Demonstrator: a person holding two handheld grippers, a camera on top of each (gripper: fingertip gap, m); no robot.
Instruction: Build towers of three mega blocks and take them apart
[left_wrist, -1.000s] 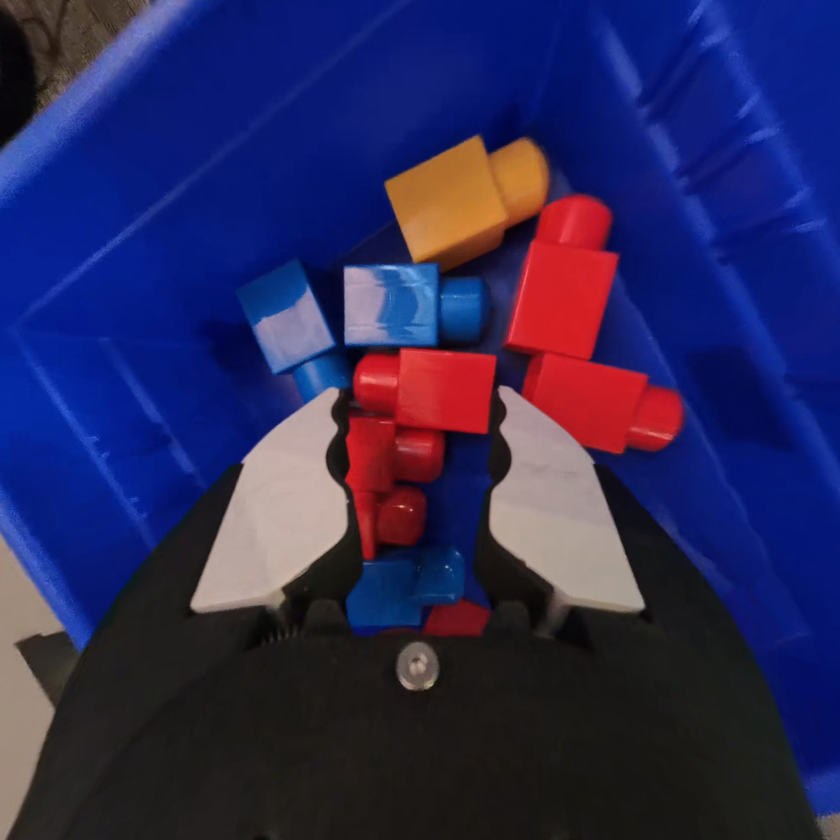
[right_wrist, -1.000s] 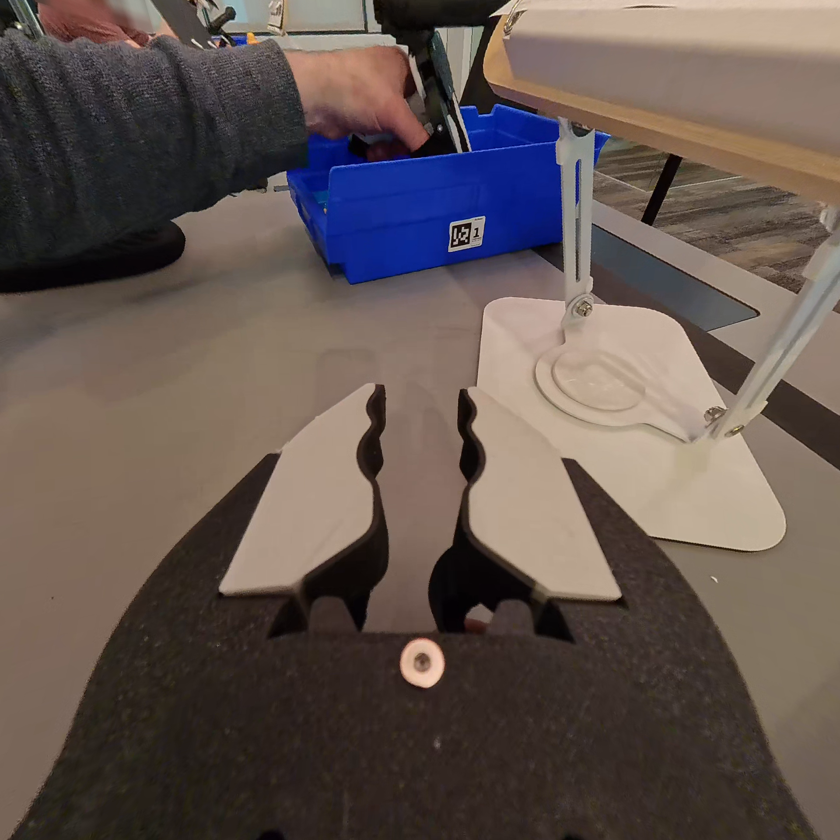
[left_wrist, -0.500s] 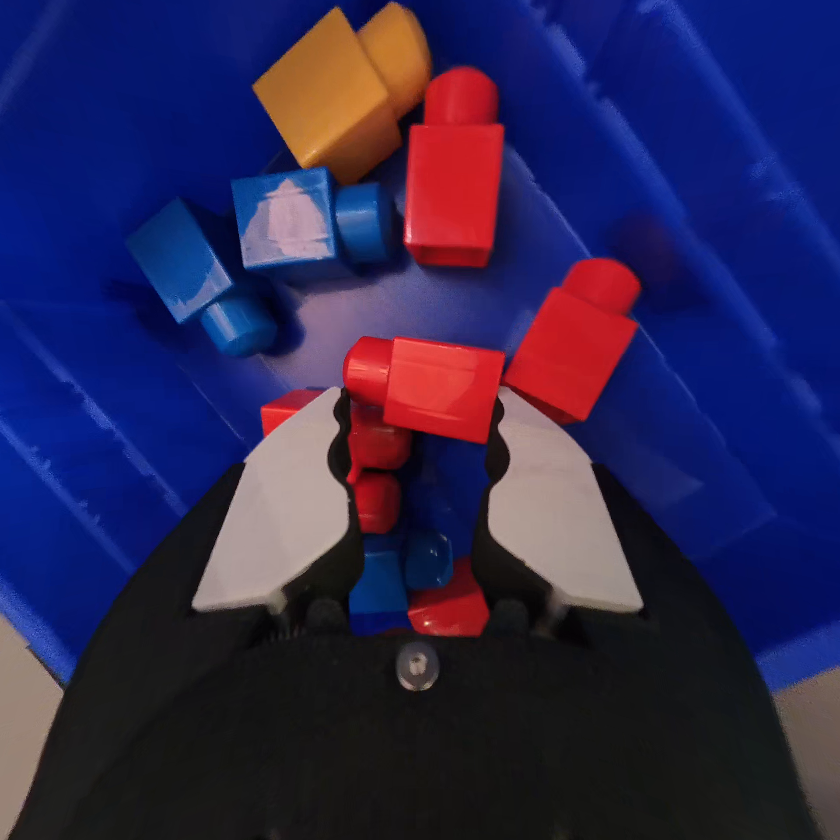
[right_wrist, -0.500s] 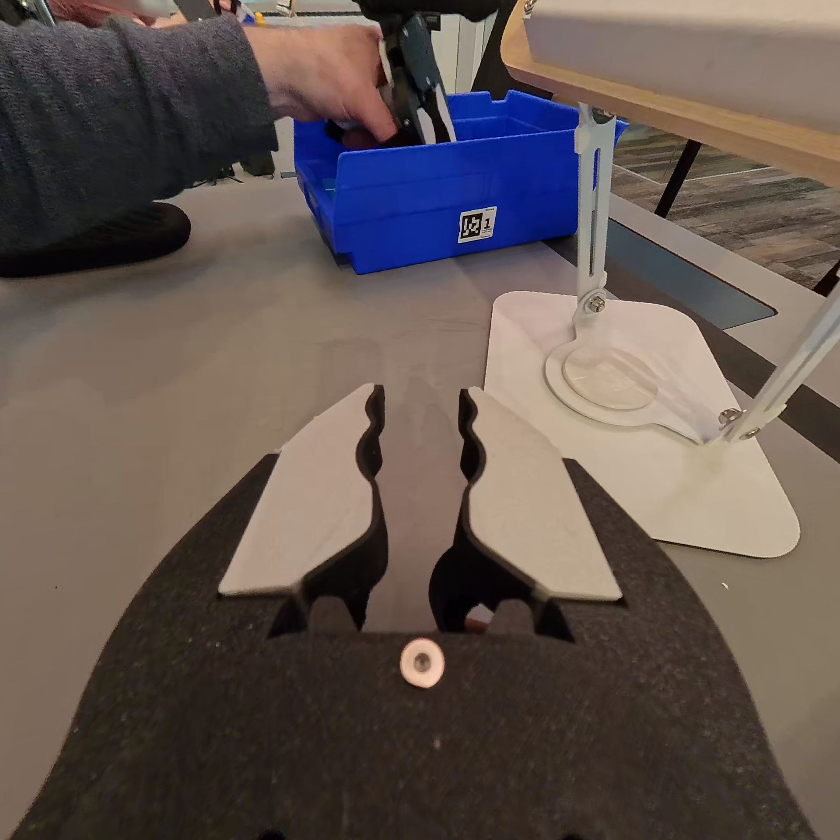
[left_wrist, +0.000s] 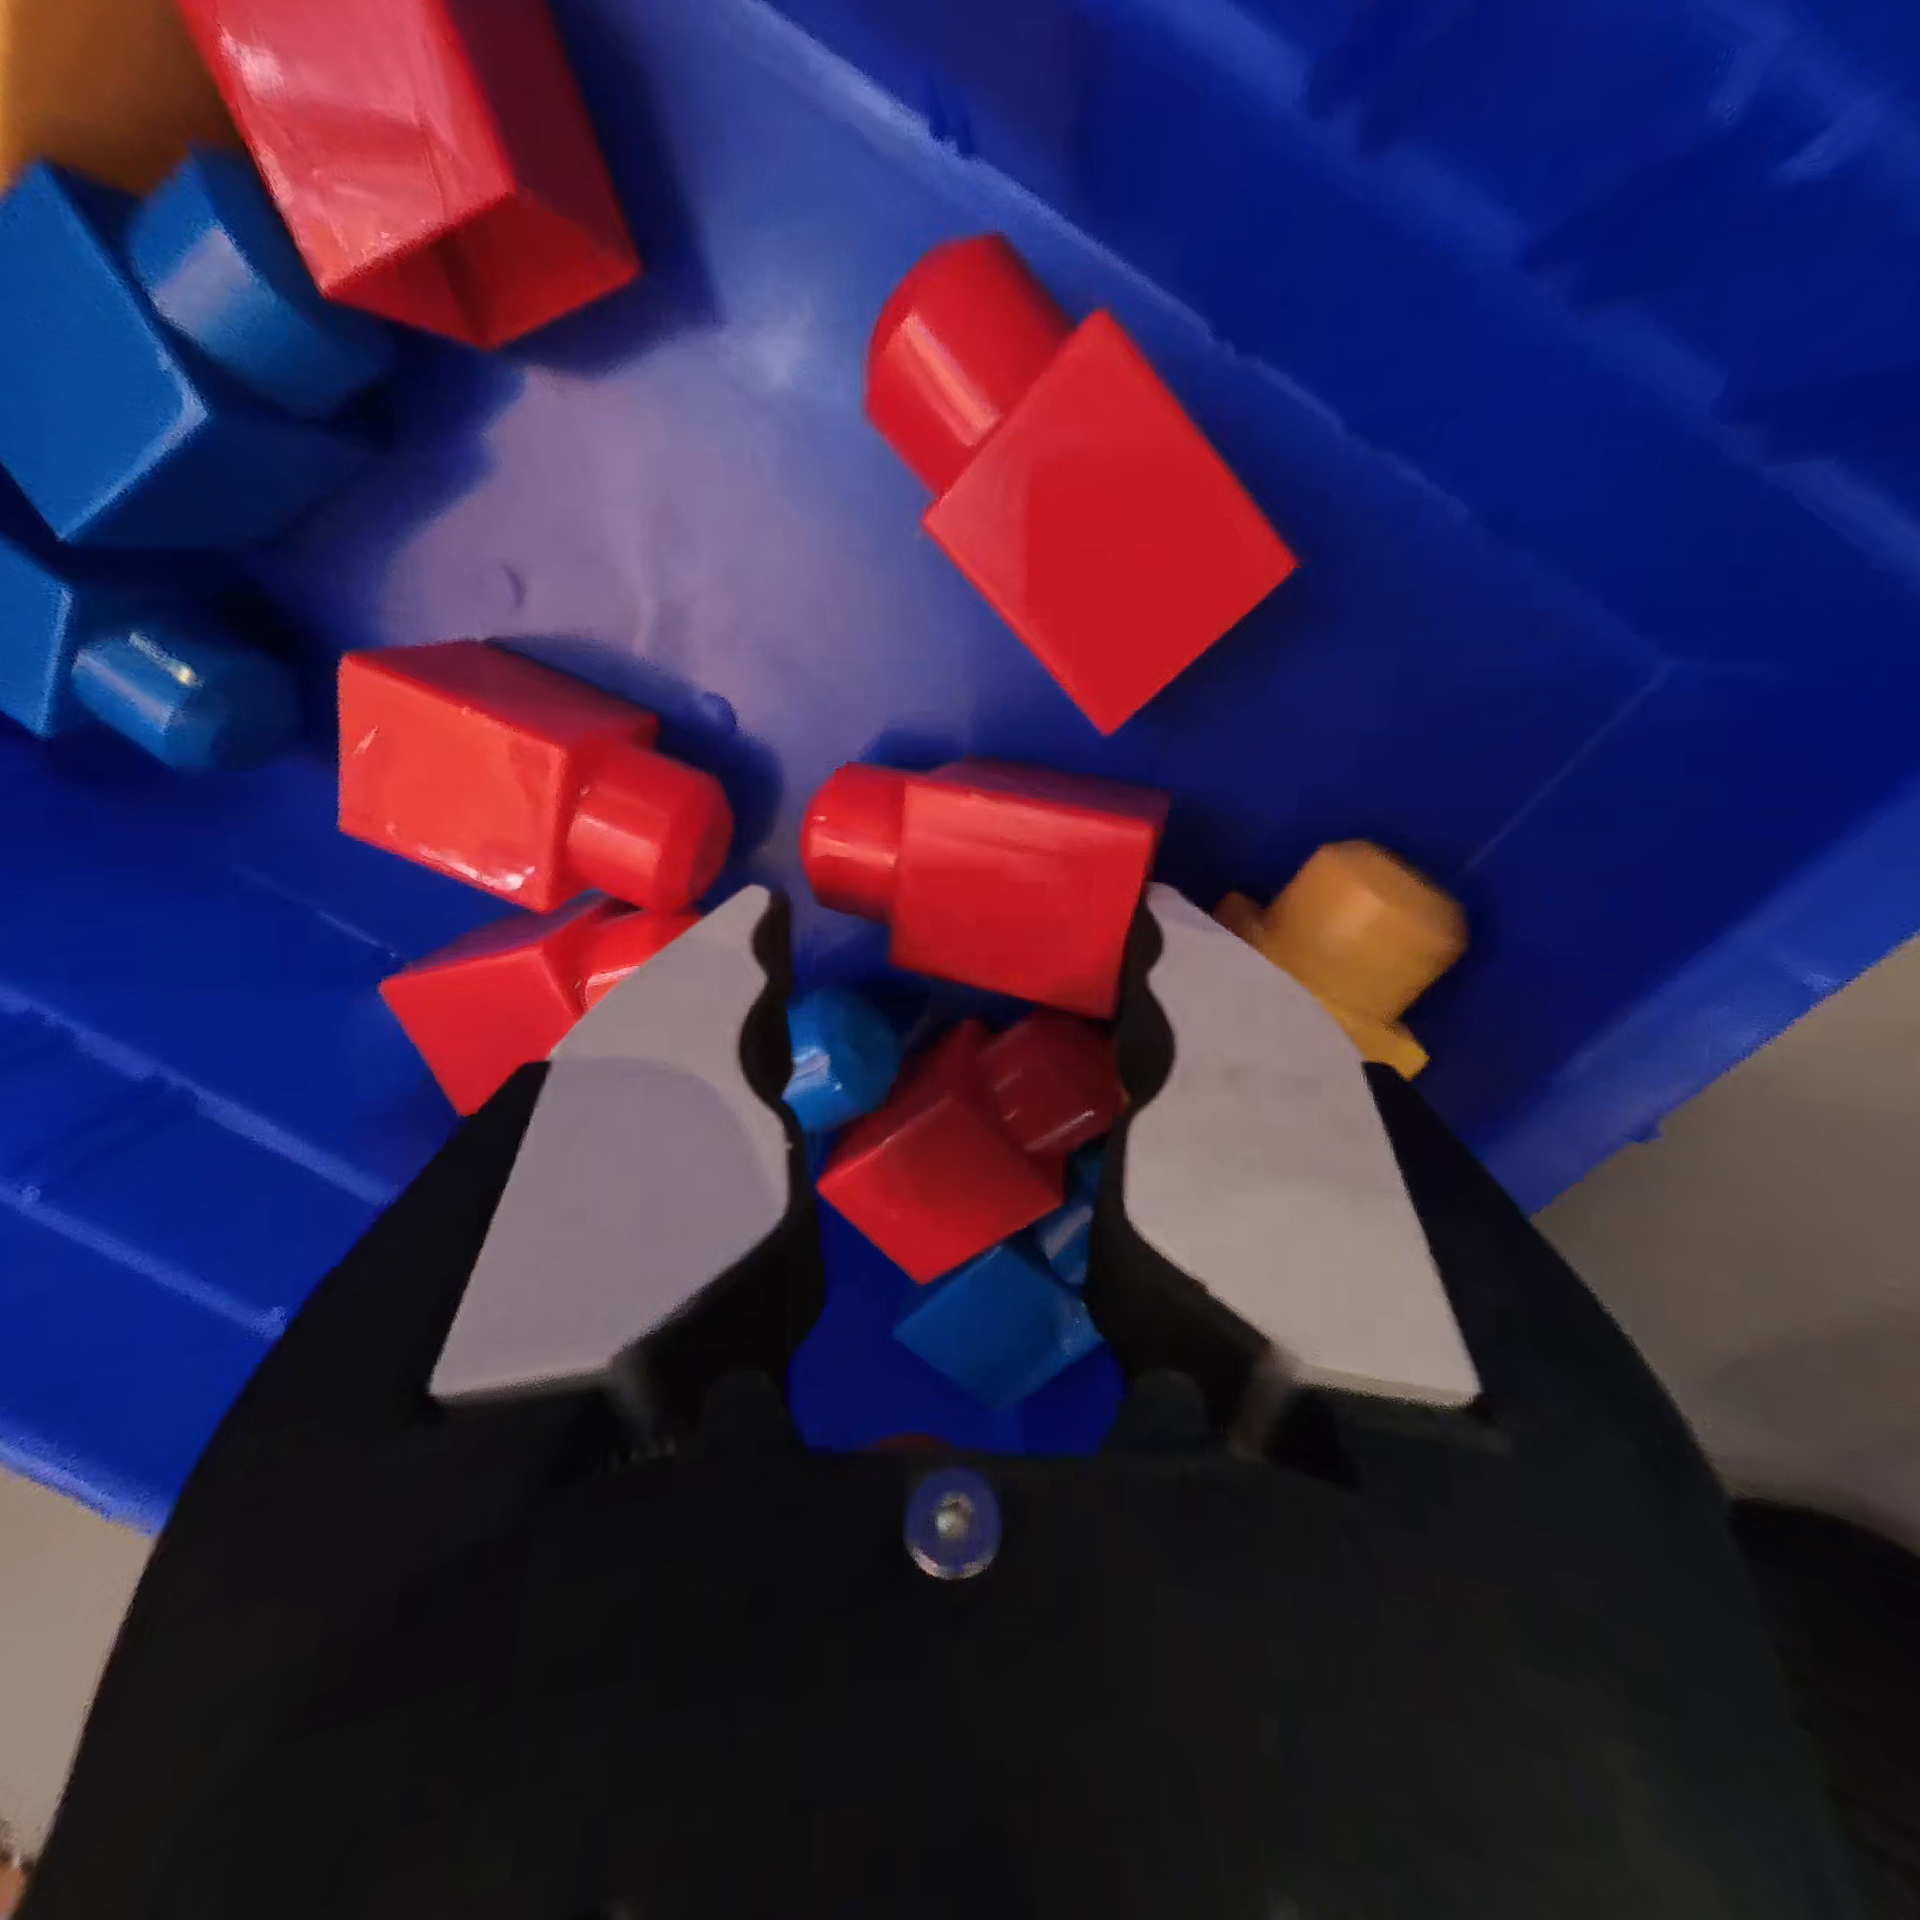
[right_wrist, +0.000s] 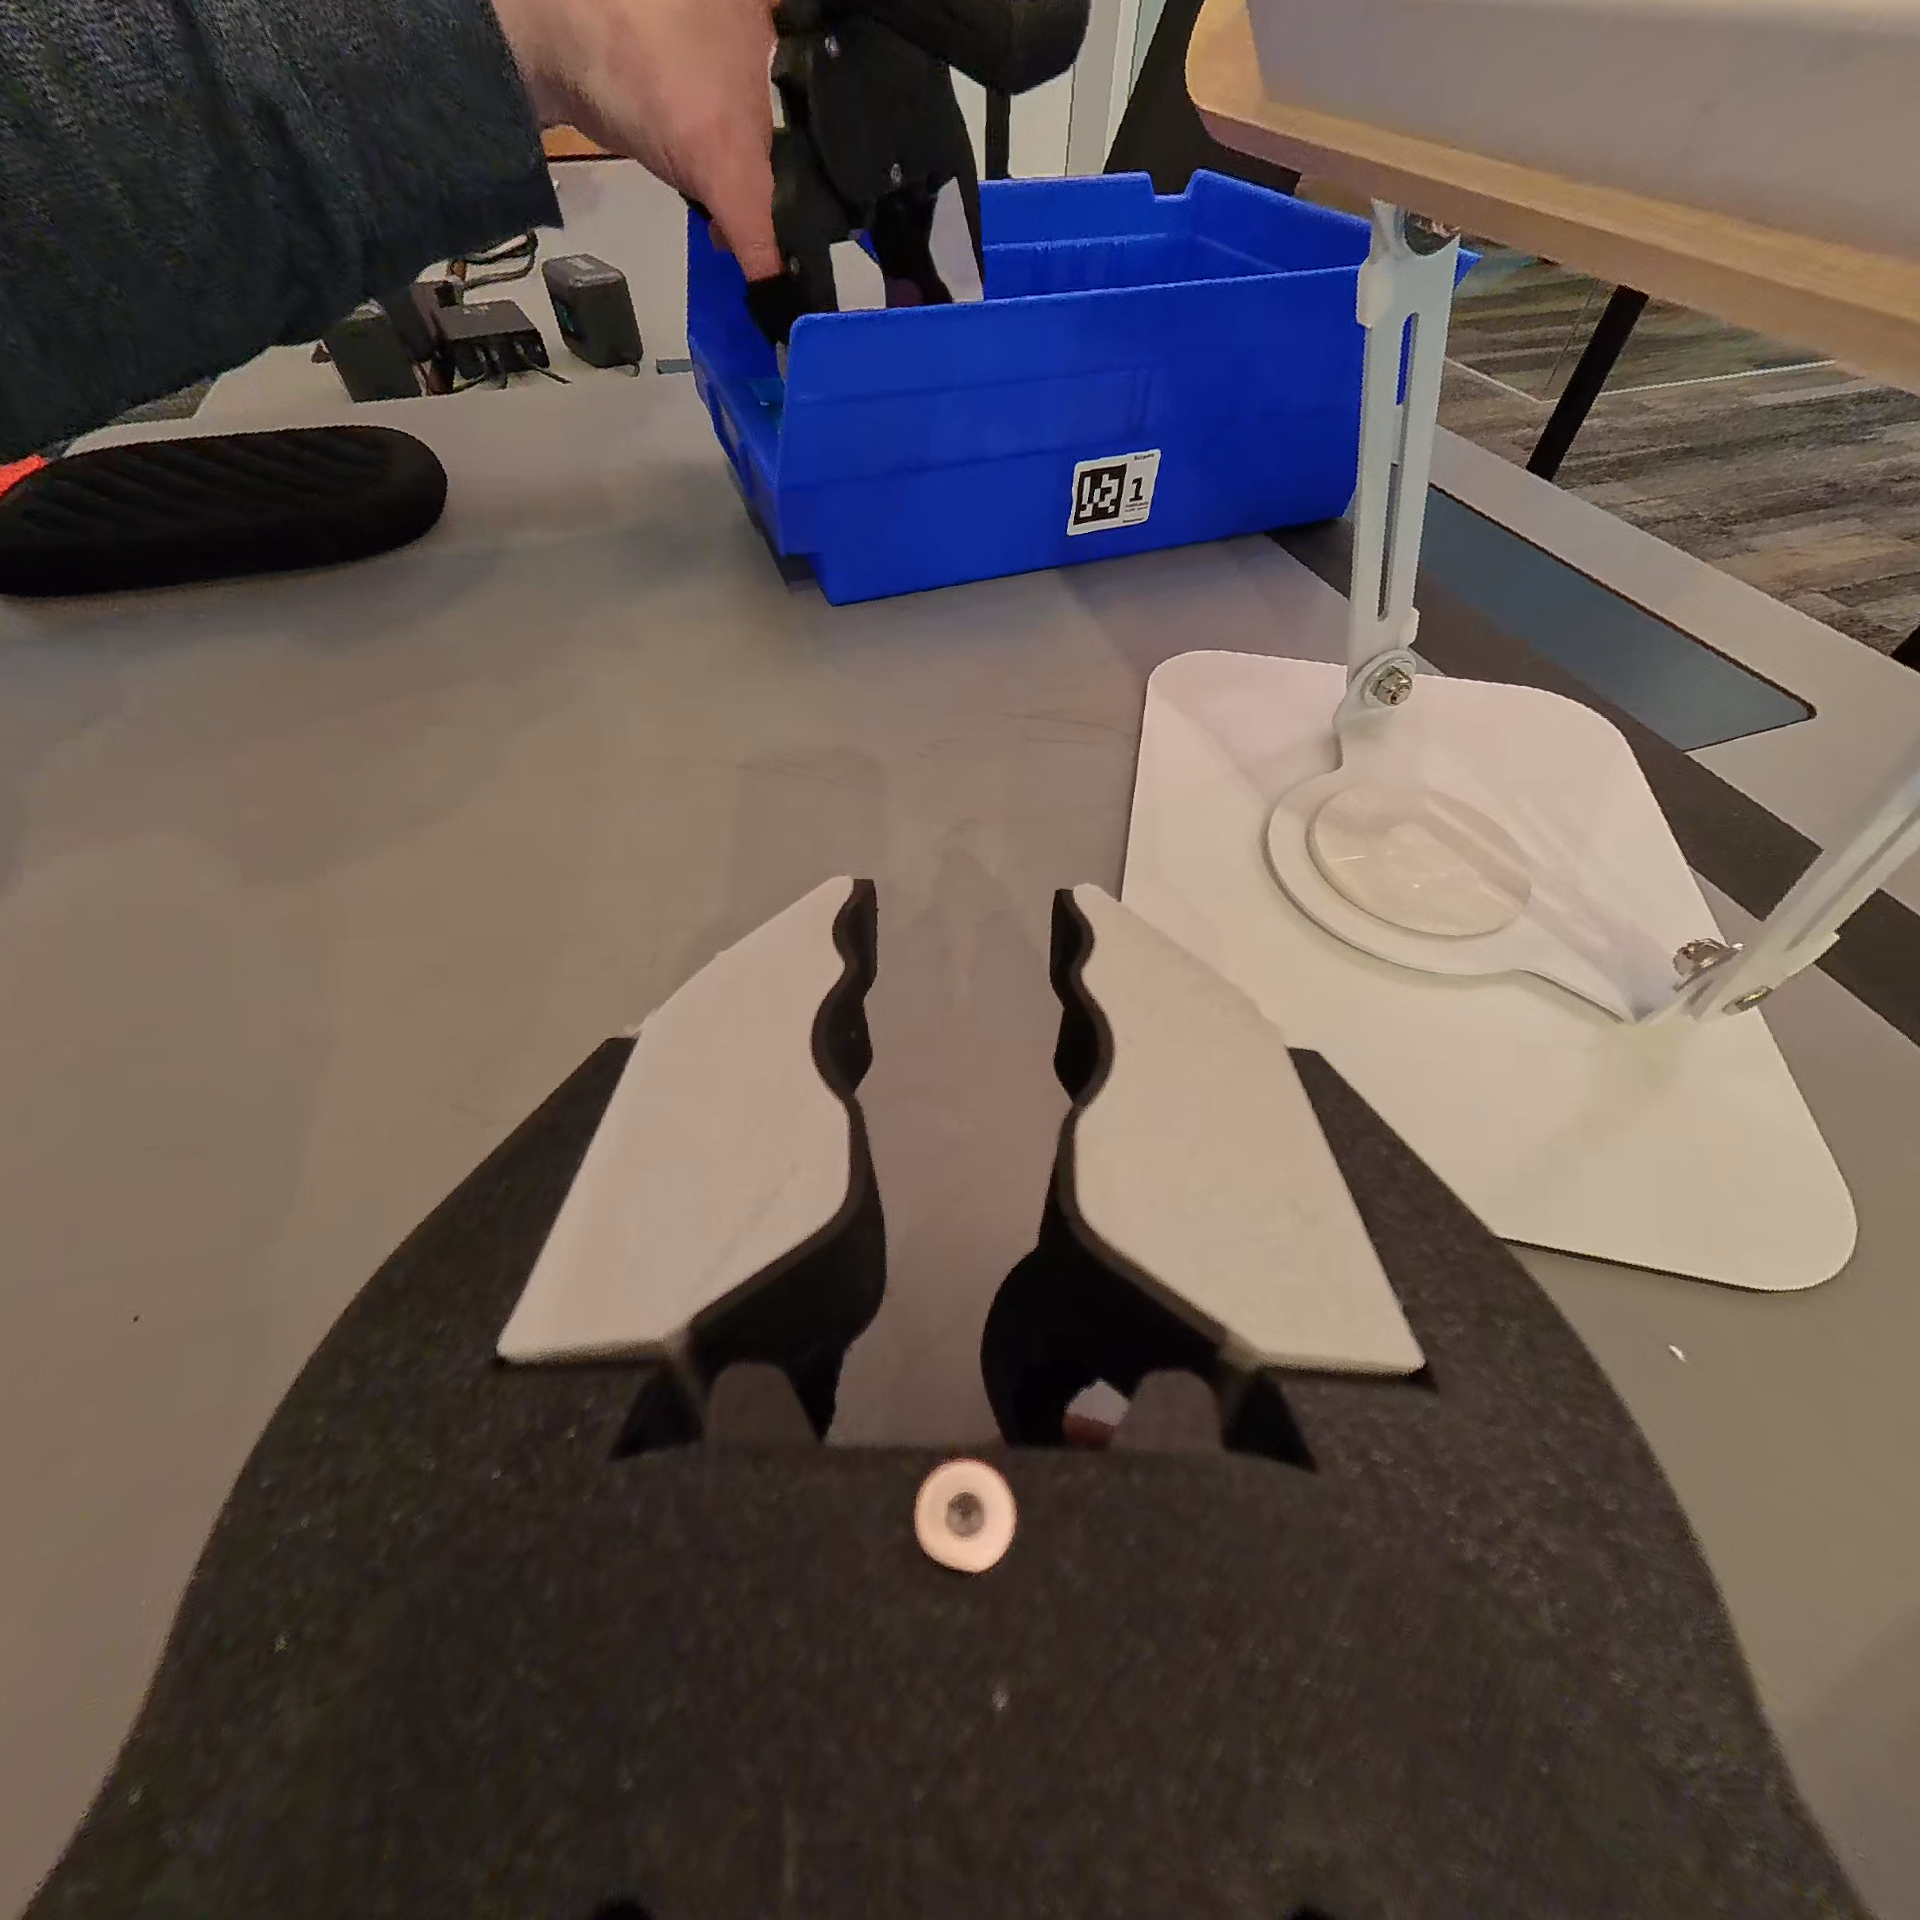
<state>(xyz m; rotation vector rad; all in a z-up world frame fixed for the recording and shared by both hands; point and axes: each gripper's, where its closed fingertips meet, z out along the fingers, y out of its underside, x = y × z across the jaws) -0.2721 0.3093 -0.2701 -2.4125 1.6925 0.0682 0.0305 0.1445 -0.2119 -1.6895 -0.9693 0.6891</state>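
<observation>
My left gripper (left_wrist: 958, 904) is shut on a red mega block (left_wrist: 997, 883), gripped at the fingertips with its stud pointing left, above the floor of the blue bin (left_wrist: 1558, 312). Several loose blocks lie in the bin: red ones (left_wrist: 1091, 520) (left_wrist: 488, 769) (left_wrist: 416, 156), blue ones (left_wrist: 94, 364) (left_wrist: 997, 1320) and an orange one (left_wrist: 1351, 935). My right gripper (right_wrist: 964, 899) is open and empty, low over the grey table (right_wrist: 416, 831). In the right wrist view a hand (right_wrist: 665, 94) holds the left gripper (right_wrist: 883, 208) inside the bin (right_wrist: 1039, 416).
A white stand base (right_wrist: 1455, 1091) with slim metal legs lies right of my right gripper, under a wooden shelf (right_wrist: 1558, 218). A black padded object (right_wrist: 208, 509) lies at the left. Small dark devices (right_wrist: 488, 332) sit behind it. Tip to tip, the grippers are about 35 centimetres apart.
The left gripper has kept its hold on the red block while it moved and turned over the bin, so other blocks now show. The right gripper has drifted slightly toward the bin.
</observation>
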